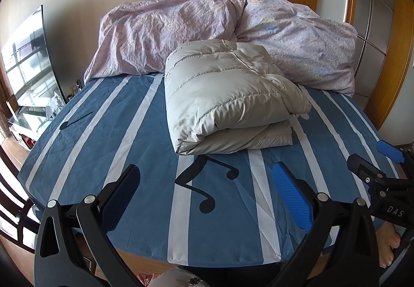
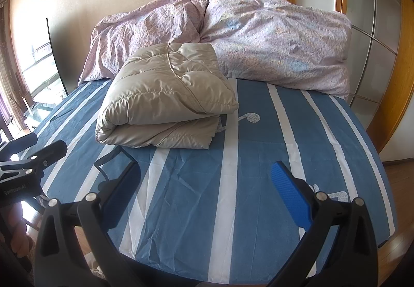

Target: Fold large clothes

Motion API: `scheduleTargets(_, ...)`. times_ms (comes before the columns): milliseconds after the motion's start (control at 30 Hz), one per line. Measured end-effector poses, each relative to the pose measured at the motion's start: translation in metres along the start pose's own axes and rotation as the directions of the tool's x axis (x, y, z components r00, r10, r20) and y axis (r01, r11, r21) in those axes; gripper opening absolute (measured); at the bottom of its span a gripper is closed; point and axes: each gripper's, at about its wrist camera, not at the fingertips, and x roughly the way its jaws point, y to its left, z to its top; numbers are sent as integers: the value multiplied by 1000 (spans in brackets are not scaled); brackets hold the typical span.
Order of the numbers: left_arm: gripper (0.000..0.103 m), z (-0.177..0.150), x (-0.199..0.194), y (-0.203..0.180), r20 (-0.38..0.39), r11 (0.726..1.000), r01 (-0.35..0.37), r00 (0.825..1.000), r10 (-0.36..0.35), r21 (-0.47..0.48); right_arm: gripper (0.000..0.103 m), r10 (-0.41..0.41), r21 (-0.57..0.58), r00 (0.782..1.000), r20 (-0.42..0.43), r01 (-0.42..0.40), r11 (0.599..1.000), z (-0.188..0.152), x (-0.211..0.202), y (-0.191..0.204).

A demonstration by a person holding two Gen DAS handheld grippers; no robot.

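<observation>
Both claws hang spread and empty over the near edge of the bed (image 1: 77, 137): the left gripper (image 1: 207, 196) and the right gripper (image 2: 207, 193), well apart from the grey puffer jacket (image 1: 227, 100). It lies folded mid-bed, its far edge seemingly touching the lilac duvet (image 1: 160, 28). The slick, springy padding may puff open if nudged, or slide apart if lifted by one layer

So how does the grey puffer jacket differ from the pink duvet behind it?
The puffer jacket is folded into a neat, compact stack; the duvet is crumpled and spread loosely across the far end. The jacket is plain, shiny grey-beige with quilted seams; the duvet is matte pink with a fine print. Both lie on the striped blue bedsheet.
</observation>
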Motion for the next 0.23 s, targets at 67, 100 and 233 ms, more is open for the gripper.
scheduleTargets(67, 102, 0, 0, 1, 0, 1000, -1, 1000, 1, -1, 101, -1, 0, 1000, -1, 1, 1000, 0, 0, 0)
scheduleTargets(100, 102, 1, 0, 1, -1, 1000, -1, 1000, 1, -1, 101, 0, 1, 1000, -1, 0, 1000, 0, 0, 0)
scheduleTargets(233, 102, 1, 1, 2, -3, 1000, 1, 1000, -1, -1, 101, -1, 0, 1000, -1, 1, 1000, 0, 0, -1)
